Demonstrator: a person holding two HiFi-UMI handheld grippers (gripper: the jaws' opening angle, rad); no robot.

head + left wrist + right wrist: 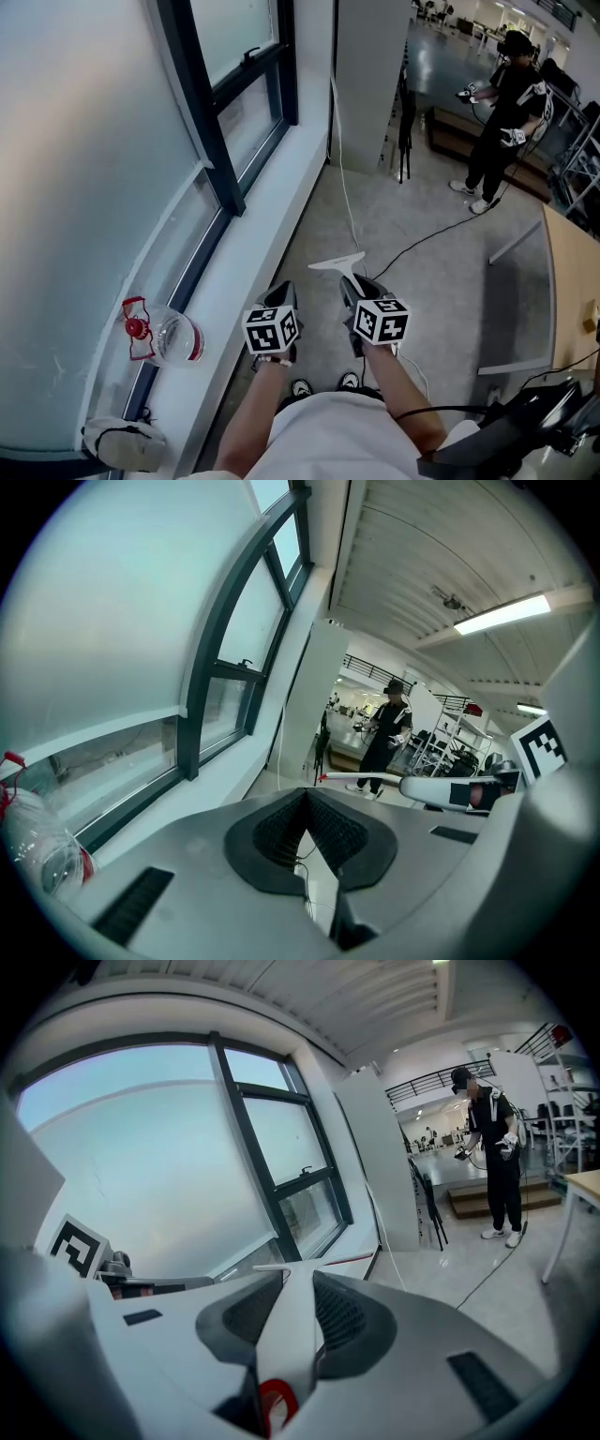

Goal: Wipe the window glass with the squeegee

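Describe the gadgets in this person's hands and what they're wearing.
Each hand carries a grey tool, the left tool and the right tool, with dark ribbed pads inside its jaws and a white cube printed with black square markers on top. The person wears a white short-sleeved top; a black cable runs by the right arm.

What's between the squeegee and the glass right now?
Head view: only floor, the white sill and the dark frame separate squeegee from glass; the bottle lies off that line.

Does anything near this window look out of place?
A clear plastic bottle lies tipped on its side on the white windowsill, and a crumpled whitish bundle sits further along it. Nothing looks spilled.
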